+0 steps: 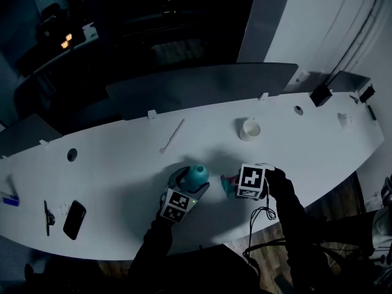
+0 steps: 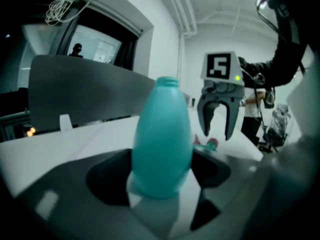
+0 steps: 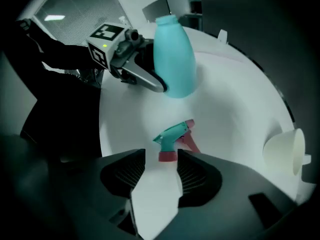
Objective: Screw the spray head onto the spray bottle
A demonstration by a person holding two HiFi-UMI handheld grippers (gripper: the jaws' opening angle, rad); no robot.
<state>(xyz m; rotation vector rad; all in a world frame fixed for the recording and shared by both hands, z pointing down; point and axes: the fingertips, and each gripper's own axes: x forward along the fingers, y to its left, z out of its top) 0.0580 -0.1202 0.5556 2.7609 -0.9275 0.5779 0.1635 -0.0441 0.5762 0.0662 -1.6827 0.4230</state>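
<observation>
Your left tool (image 1: pixel 191 185) grips the upright spray bottle (image 2: pixel 162 139) on the desk (image 1: pixel 122 164); your right tool (image 2: pixel 219 131) stands wide around the lying spray head (image 3: pixel 172 134).

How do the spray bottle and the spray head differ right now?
The spray bottle stands upright, gripped by the left gripper; the spray head lies on its side, loose, below the open right gripper. The bottle is bigger and all teal; the head has a pink collar. Both rest on the white table.
</observation>
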